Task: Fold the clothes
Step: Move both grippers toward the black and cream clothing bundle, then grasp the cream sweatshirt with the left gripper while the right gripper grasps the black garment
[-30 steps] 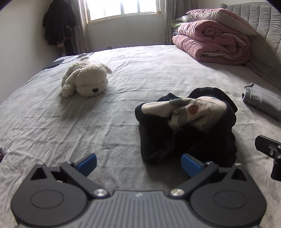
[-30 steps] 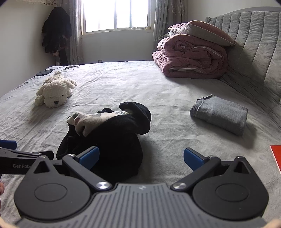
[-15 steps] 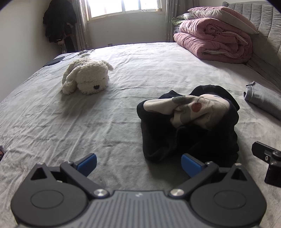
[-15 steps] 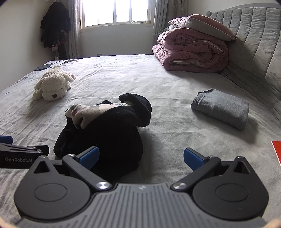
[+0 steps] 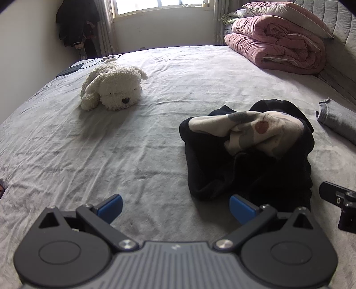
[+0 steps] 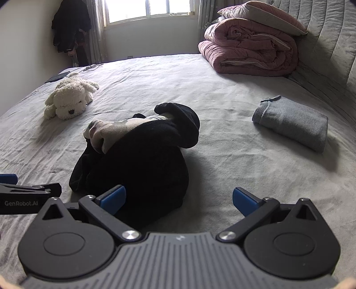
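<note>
Crumpled black garment with a cream patterned lining (image 5: 247,153) (image 6: 138,155) lies bunched in a heap on the grey wrinkled bed sheet (image 5: 138,137) (image 6: 222,124), near the middle of the bed, unfolded. Cream part shows on top of the heap, black fabric around and under it.

Left gripper (image 5: 175,205) hovers low over the sheet at the near edge, jaws spread wide, nothing between them. Its right blue pad sits just beside the near edge of the black garment; contact can't be told. Left pad is over bare sheet.

Right gripper (image 6: 179,196) also near and low, jaws wide apart, holding nothing. Its left blue pad overlaps the near side of the black heap in view; touching or not is unclear. Right pad is over bare sheet.

Each gripper shows at the edge of the other's view: right one at the right edge of the left view, left one at the left edge of the right view.

Folded grey knit garment (image 5: 338,120) (image 6: 291,122) lies right of the heap, apart from it. White plush toy dog (image 5: 113,89) (image 6: 69,97) lies far left. Rolled pink quilt (image 5: 278,51) (image 6: 249,51) with a pillow on top sits far right by the grey padded headboard (image 6: 329,40). Window (image 6: 149,9) on the far wall.
</note>
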`<state>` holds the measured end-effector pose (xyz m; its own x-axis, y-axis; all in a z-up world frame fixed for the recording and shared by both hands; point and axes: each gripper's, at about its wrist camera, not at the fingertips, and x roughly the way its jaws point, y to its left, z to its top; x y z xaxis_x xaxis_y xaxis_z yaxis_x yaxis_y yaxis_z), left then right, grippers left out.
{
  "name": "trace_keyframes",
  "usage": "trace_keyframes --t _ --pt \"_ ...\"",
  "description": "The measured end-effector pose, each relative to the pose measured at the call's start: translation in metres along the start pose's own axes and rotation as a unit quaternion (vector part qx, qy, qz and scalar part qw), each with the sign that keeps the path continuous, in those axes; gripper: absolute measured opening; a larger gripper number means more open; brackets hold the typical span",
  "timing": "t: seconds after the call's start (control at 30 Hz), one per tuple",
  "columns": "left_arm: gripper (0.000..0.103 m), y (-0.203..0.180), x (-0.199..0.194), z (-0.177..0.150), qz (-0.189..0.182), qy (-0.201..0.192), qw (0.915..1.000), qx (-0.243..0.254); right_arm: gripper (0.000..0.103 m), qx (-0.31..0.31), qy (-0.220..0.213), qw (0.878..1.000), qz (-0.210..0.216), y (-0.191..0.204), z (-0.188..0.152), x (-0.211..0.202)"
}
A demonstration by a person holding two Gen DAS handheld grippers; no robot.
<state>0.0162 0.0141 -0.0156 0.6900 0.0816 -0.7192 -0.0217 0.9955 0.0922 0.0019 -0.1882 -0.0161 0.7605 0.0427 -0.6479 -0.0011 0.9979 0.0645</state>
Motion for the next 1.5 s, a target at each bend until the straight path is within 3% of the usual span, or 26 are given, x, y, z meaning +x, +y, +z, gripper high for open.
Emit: trace_keyframes --t 0.23,0.43,0.57,0.7,0.8,0.97,1.1,1.23,1.37,1.5 --pt "0.103 0.004 0.025 -0.005 0.015 0.030 0.9994 0.007 0.103 -0.011 0.025 1.000 0.014 -0.001 0.005 0.024" --pt "0.103 0.006 0.053 -0.013 0.025 0.069 0.9972 0.018 0.103 0.001 0.059 0.997 0.055 -0.009 0.002 0.043" --pt "0.103 0.017 0.063 -0.020 0.003 0.070 0.9969 -0.035 0.103 0.006 0.085 0.994 0.064 -0.011 -0.003 0.055" --pt "0.103 0.013 0.062 -0.023 0.005 0.059 0.9978 -0.027 0.103 0.001 0.120 0.991 0.065 -0.012 -0.010 0.069" --pt "0.103 0.014 0.062 -0.021 0.001 0.066 0.9973 -0.031 0.103 -0.020 0.117 0.991 0.058 -0.007 -0.016 0.068" --pt "0.102 0.026 0.063 -0.006 -0.046 0.100 0.9930 -0.042 0.103 -0.032 0.122 0.990 0.061 -0.007 -0.015 0.063" --pt "0.098 0.042 0.056 0.000 -0.120 0.104 0.9817 -0.105 0.101 0.000 0.102 0.990 0.093 -0.010 -0.007 0.044" --pt "0.090 0.052 0.058 0.004 -0.187 0.098 0.9604 -0.182 0.090 -0.012 0.064 0.990 0.125 0.004 -0.005 0.025" --pt "0.077 0.052 0.070 0.002 -0.217 0.093 0.9448 -0.227 0.081 -0.021 0.053 0.985 0.161 0.018 -0.011 0.023" --pt "0.062 0.047 0.076 0.000 -0.233 0.075 0.9368 -0.250 0.070 -0.035 0.050 0.981 0.183 0.032 -0.014 0.030"
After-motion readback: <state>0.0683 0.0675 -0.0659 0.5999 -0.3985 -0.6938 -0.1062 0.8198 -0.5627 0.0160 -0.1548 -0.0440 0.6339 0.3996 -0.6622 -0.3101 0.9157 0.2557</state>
